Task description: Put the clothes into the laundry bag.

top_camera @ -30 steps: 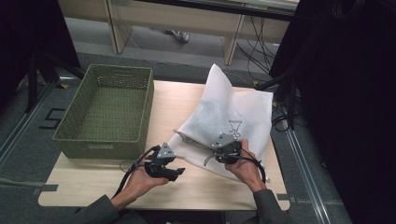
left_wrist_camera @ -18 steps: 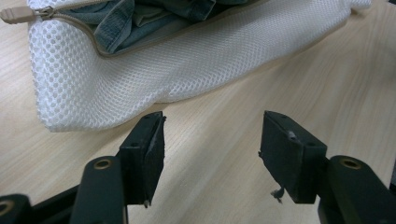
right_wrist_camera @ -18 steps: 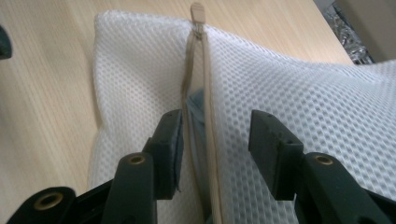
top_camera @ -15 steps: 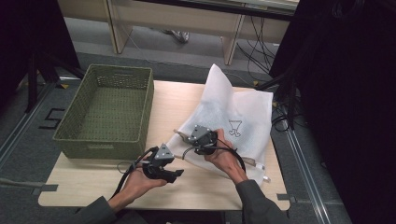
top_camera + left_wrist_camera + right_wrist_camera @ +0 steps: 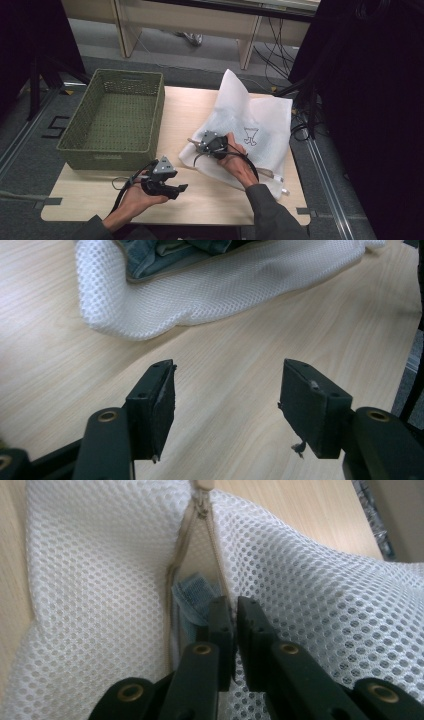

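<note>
Now right tongs (image 5: 234,611) have slid left, pinching mesh bag (image 5: 325,580) zipper edge; left tongs (image 5: 227,405) wide.

A light wooden table (image 5: 210,107) stands on grey carpeted floor (image 5: 30,145). Beyond the table's far edge run pale wooden desk legs (image 5: 248,46), with black cables (image 5: 272,55) hanging beside them. Right of the table hangs a black curtain (image 5: 370,100); a metal floor rail (image 5: 325,180) runs between them. Left of the table, black tape markings (image 5: 56,127) lie on the carpet.
</note>
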`<state>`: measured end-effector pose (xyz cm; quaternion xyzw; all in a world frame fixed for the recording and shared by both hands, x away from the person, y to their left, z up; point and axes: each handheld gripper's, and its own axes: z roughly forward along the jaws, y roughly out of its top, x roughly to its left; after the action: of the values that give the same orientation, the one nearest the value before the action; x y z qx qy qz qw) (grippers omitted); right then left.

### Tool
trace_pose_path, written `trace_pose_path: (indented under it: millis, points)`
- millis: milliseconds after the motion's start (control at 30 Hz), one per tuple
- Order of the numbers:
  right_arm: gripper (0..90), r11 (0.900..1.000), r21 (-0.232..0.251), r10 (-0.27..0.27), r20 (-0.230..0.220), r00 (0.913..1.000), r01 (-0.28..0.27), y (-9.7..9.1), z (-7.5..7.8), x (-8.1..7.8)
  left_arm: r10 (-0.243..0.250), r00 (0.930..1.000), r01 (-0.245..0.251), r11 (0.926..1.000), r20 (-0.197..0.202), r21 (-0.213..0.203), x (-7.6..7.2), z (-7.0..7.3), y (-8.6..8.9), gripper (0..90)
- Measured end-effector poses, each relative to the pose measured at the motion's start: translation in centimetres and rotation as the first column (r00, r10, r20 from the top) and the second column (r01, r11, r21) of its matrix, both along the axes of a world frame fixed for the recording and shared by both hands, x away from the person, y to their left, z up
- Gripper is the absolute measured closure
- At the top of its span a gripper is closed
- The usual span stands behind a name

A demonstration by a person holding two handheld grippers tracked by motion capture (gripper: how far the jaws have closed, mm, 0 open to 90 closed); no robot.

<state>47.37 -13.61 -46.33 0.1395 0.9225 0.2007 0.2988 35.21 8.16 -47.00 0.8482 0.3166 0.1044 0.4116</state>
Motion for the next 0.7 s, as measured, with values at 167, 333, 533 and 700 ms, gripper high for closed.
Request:
trace_pose_path:
  millis: [167, 333, 533, 700]
  points:
    - [89.7, 0.9893, 0.145, 0.008, -0.137, 0.9905, 0.013, -0.1, 1.4, -0.7, 0.019, 0.9997, -0.019, 0.9997, -0.013, -0.015, -0.1, -0.1, -0.1, 39.0]
    - [89.7, 0.9757, 0.219, 0.06, -0.208, 0.9762, -0.014, -0.2, 2.2, -2.1, -0.001, 1.0, 0.001, 0.9999, -0.004, -0.016, -0.2, -0.1, -0.3, 39.4]
    - [89.7, 0.9803, 0.197, 0.056, -0.31, 0.9491, 0.007, -0.4, 0.4, -3.1, 0.007, 1.0, -0.007, 0.9998, 0.0, -0.016, -0.2, -0.1, -0.2, 39.8]
    - [89.6, 0.9944, 0.104, 0.018, -0.338, 0.941, 0.018, 0.3, -1.8, -2.7, -0.007, 0.9999, 0.007, 1.0, 0.012, -0.003, -0.2, -0.1, -0.1, 40.0]
